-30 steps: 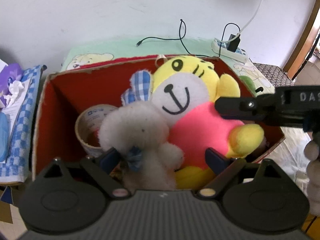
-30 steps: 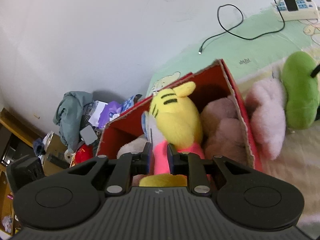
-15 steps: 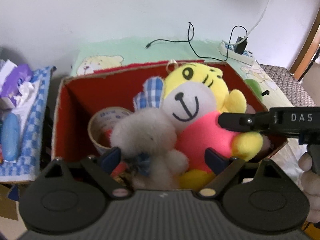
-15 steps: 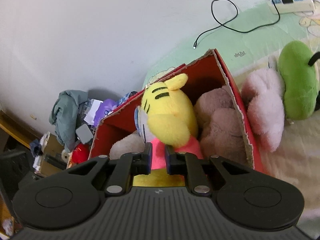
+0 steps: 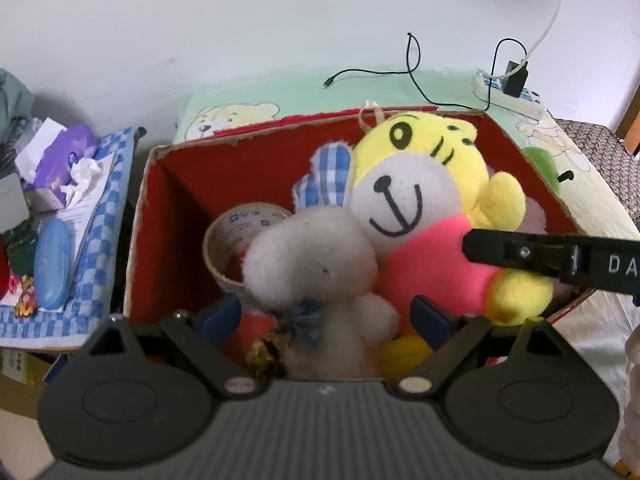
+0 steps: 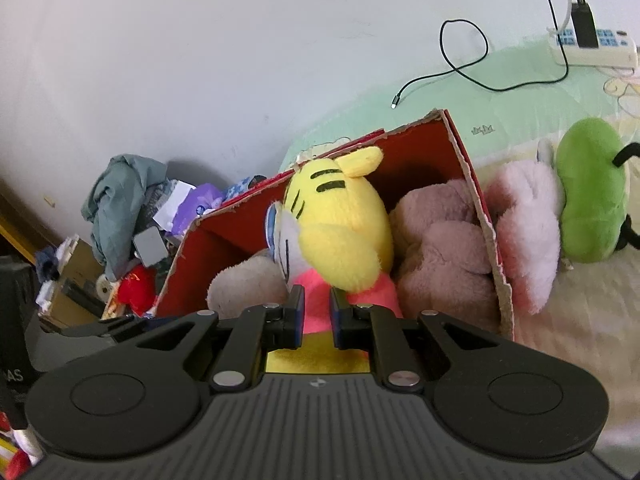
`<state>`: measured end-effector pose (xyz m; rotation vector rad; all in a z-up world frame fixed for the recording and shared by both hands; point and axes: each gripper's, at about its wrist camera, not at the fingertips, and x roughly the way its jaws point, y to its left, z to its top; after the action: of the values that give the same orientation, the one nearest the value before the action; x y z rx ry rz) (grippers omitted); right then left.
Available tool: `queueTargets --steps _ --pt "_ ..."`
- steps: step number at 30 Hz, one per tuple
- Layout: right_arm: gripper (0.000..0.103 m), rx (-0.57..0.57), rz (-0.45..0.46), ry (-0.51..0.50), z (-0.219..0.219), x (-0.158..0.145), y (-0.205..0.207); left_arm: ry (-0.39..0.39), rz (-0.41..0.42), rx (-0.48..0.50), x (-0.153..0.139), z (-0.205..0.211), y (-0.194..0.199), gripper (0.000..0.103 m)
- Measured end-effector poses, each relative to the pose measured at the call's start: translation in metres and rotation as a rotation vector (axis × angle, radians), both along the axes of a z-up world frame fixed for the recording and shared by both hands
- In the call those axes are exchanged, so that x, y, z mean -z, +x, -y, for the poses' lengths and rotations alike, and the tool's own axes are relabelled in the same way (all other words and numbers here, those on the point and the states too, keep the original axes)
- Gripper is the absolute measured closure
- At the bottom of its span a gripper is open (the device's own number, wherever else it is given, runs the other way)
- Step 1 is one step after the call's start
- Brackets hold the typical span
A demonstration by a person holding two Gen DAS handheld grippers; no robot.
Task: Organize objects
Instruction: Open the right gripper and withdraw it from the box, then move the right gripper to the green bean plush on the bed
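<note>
A red-lined cardboard box (image 5: 168, 216) stands on the bed and holds soft toys. A yellow tiger plush (image 5: 420, 184) with a pink body leans against its right wall. My right gripper (image 6: 318, 316) is shut on the pink body of the tiger plush (image 6: 340, 224). One of its black fingers (image 5: 520, 252) comes in from the right in the left wrist view. A white fluffy plush (image 5: 316, 260) sits between the fingers of my left gripper (image 5: 326, 318), which is open, and the pads do not press on the plush. A tape roll (image 5: 236, 232) lies behind it.
A brownish-pink plush (image 6: 440, 256) fills the box's right side. A pale pink plush (image 6: 528, 232) and a green one (image 6: 588, 192) lie outside on the bed. A power strip (image 6: 592, 46) and a cable (image 6: 460, 56) lie by the wall. A cluttered side table (image 5: 68, 232) stands to the left.
The right jaws have narrowed onto the tiger's pink body. The left view has turned, so the box and toys sit further right in it. The white plush stayed with the box.
</note>
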<state>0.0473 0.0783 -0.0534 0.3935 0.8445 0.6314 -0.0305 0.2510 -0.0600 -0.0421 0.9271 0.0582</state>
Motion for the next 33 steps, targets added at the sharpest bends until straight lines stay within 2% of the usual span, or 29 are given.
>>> queueTargets --steps 20,33 --pt "0.09 0.017 -0.008 -0.005 0.0 0.0 -0.008 0.022 0.001 -0.03 0.003 0.012 -0.006 0.009" --pt "0.09 0.018 0.035 -0.019 -0.002 0.002 -0.013 0.001 0.026 -0.039 0.004 0.011 -0.009 0.009"
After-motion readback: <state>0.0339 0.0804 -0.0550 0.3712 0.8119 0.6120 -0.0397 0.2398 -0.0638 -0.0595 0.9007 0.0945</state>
